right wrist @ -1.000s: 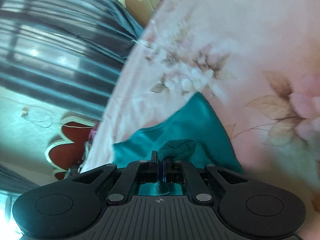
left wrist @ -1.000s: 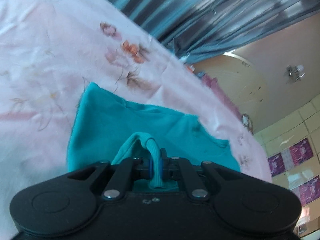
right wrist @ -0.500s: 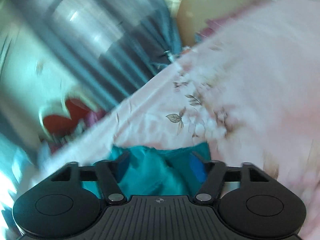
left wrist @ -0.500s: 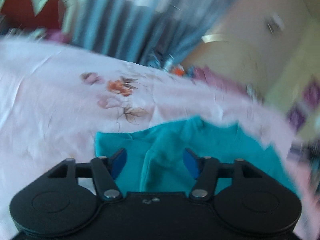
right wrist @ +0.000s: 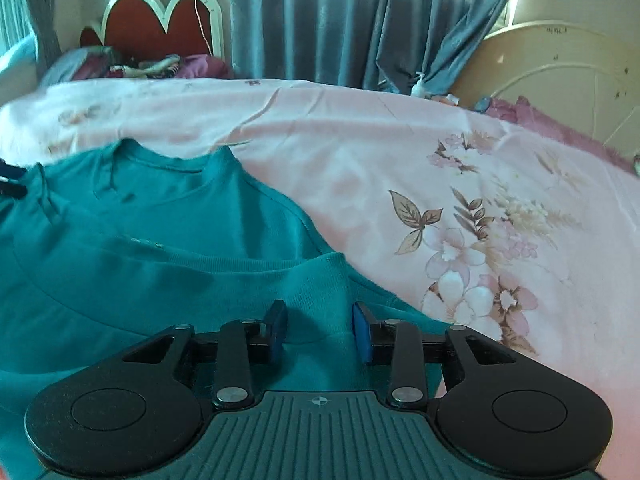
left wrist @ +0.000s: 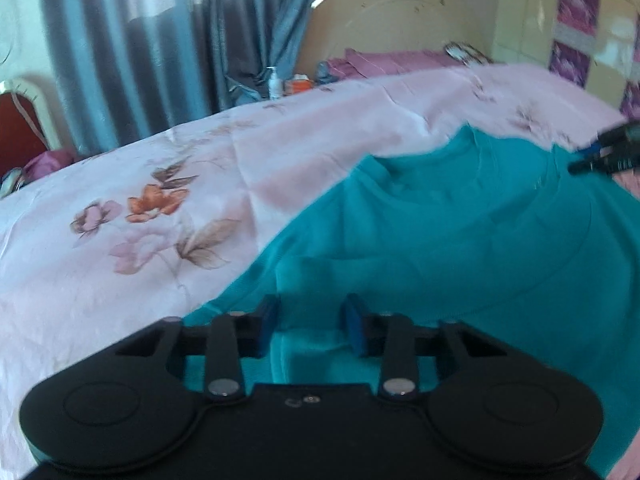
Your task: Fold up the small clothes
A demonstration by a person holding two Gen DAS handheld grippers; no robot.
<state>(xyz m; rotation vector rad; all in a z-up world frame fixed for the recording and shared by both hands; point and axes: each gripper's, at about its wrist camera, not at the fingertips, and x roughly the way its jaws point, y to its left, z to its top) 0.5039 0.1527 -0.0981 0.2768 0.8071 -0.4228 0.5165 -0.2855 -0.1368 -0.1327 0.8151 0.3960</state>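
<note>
— Teal shirt (right wrist: 168, 272) lies flat on the bed's floral sheet (right wrist: 400, 152); right view shows its neckline.
— Left view catches the right tongs (left wrist: 592, 158) beyond. Left tongs (left wrist: 310, 330) and right tongs have just narrowed, gripping nothing.

One teal garment (right wrist: 168, 264) at lower left of the right wrist view, on one pink floral bedsheet (right wrist: 360, 152). Two grippers: left (left wrist: 312, 330) and right (right wrist: 320, 334). Two headboards: one red (right wrist: 160, 20), upper left, one cream (right wrist: 560, 68), upper right.
</note>
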